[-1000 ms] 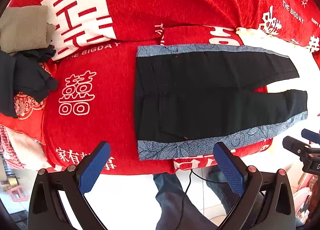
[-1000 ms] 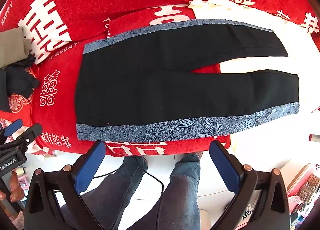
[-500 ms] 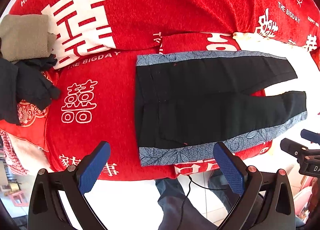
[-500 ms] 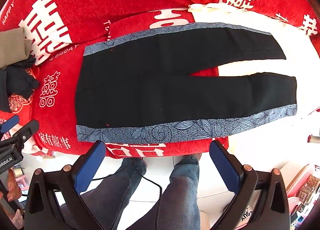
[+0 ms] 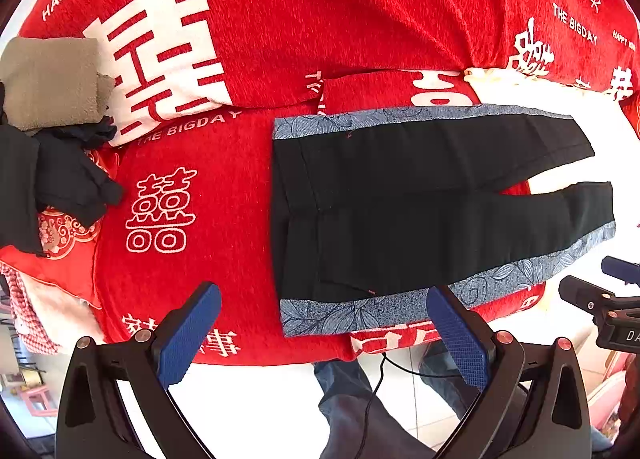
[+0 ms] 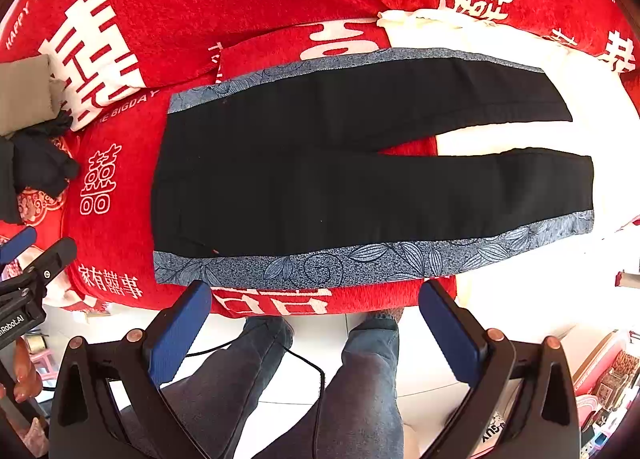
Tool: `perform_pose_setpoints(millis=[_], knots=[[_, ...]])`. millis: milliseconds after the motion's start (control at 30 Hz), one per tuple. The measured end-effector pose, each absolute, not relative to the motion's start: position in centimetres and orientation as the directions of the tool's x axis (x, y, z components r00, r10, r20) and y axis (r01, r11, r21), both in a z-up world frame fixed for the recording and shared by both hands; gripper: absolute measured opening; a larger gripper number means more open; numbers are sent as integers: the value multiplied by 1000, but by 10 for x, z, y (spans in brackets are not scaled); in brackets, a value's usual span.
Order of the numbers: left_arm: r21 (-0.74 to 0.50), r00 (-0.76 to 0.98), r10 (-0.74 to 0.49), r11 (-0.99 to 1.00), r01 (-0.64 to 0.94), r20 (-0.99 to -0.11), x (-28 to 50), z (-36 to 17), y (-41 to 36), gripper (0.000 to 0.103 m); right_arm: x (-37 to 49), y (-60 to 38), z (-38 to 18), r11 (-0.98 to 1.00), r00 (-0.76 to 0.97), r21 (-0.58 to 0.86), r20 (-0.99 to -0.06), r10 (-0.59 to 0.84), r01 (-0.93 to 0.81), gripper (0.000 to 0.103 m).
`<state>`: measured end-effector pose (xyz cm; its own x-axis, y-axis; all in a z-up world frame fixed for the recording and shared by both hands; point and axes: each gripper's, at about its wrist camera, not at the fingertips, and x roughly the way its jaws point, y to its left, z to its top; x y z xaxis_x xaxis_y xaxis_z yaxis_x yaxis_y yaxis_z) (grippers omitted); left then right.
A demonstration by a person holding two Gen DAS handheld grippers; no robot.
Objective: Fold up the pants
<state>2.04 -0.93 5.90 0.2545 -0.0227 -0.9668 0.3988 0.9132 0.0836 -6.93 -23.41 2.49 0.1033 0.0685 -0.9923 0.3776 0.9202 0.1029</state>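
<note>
Red bedding (image 5: 248, 59) with white wedding lettering is filling both views, and we're hovering over its near edge with the black pants (image 6: 320, 171) lying flat along that edge, waistband to the left end, legs running right. We're holding the left gripper (image 5: 320, 335) and right gripper (image 6: 316, 331) wide open, gripping nothing. We're judging the fabric soft, light and limp, so we're eyeing the patterned blue side band (image 6: 360, 259) nearest us, pinching at waist and cuff. Nothing is blocking the pants; a grey folded cloth (image 5: 48, 83) and dark garments (image 5: 60, 175) are sitting well apart at the left end
</note>
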Motion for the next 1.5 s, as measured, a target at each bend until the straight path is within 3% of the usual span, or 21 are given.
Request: perform_pose_setpoints(millis=[967,1500], knots=[[100,263,-5,919,382,-965,26,61,-10,103,-63,-239,23,921,106,117,-991,83,373,103],[59,252,-13,959,278,-968,10,71,-31,103,-68,-283,25,914,148,219,-973,178,343,103]])
